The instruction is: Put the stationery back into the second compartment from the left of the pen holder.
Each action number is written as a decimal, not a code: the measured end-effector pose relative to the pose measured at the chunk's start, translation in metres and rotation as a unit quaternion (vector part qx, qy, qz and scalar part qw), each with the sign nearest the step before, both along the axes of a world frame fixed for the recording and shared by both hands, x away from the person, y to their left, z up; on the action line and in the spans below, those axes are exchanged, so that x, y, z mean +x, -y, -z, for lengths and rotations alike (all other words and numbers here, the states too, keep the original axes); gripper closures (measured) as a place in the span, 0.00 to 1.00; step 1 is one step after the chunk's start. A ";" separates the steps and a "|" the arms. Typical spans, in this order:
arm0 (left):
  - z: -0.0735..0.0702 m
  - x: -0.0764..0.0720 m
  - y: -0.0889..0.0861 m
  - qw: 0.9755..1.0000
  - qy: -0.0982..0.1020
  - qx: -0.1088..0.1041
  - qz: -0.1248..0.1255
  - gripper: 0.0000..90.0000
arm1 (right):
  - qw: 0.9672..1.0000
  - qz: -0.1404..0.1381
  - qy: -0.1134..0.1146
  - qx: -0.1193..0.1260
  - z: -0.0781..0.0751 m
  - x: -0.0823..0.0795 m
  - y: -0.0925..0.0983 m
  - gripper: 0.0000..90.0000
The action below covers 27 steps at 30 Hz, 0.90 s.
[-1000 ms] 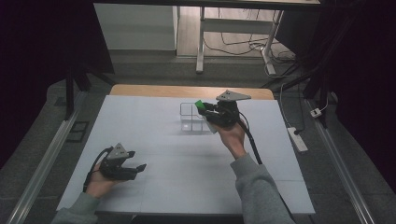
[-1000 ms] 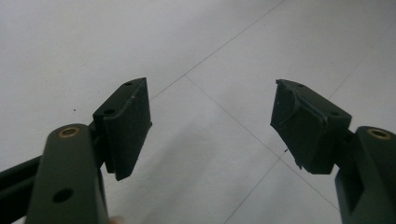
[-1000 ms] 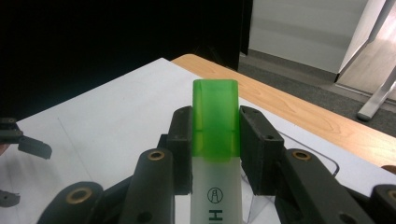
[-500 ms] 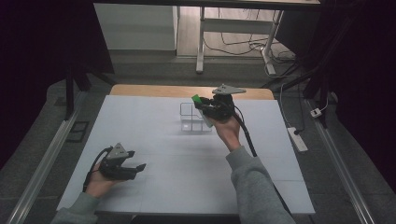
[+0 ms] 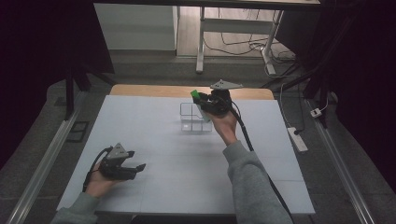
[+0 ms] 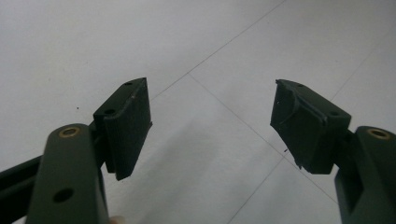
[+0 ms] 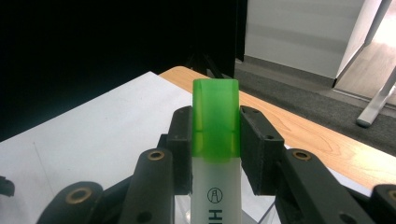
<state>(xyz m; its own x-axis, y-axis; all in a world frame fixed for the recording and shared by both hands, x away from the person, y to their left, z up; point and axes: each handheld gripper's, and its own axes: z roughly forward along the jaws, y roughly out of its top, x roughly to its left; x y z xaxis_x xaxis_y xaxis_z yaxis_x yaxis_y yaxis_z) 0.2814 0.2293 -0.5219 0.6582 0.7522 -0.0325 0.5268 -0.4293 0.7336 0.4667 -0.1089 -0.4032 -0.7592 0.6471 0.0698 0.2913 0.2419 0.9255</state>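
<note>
The right gripper (image 5: 201, 99) is clamped on a highlighter pen with a translucent white body and green cap (image 7: 215, 140) — its pads press both sides just below the cap. It holds the pen above the clear, square-celled plastic organiser (image 5: 193, 117), which stands at the far middle of the white table (image 5: 154, 140). At the near left, the left gripper (image 5: 135, 167) rests low over the table — jaws wide, nothing between them.

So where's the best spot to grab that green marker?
Just where the right claw has it: around the seam where the green cap meets the pale barrel of the green marker, with a pad on each flat side. Those sides look parallel, so it shouldn't twist. Coming from the barrel end leaves the cap end free to go toward the clear box.
</note>
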 end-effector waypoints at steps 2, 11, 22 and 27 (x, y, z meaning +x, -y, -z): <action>0.000 0.000 0.000 1.000 0.000 -0.001 0.000 0.31 | 1.000 -0.001 0.001 0.001 0.002 0.003 -0.002 0.74; 0.001 0.001 -0.002 1.000 -0.002 0.000 0.000 0.31 | 1.000 -0.001 0.002 0.013 0.004 0.016 -0.008 0.74; 0.001 0.001 -0.004 1.000 -0.002 -0.004 -0.003 0.31 | 1.000 -0.003 0.005 0.029 0.006 0.035 -0.022 0.74; 0.002 0.002 -0.005 1.000 -0.002 -0.005 -0.003 0.31 | 0.999 0.000 0.004 0.040 0.009 0.042 -0.024 0.74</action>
